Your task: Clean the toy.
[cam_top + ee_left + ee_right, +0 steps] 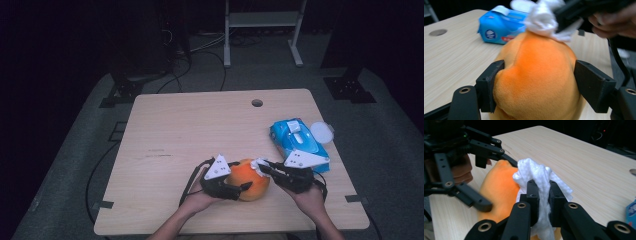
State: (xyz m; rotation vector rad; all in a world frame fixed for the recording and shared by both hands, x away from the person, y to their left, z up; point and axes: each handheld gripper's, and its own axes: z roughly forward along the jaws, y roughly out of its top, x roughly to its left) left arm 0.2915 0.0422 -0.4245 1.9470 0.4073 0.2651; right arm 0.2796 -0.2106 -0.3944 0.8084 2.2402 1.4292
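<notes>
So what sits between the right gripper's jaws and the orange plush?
A white tissue wad: the right gripper pinches it and presses it onto the orange plush, seen in the right gripper view.

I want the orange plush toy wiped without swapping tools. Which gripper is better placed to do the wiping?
The right gripper: its jaws are already shut on the white wipe, which touches the top of the orange plush toy. The left gripper is busy clamping the toy's sides, steadying it.

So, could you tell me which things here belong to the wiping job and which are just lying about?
In use:
- orange plush toy, clamped by left gripper
- white wipe, pinched in right gripper

Lying about:
- blue wipes pack
- round white lid
</notes>
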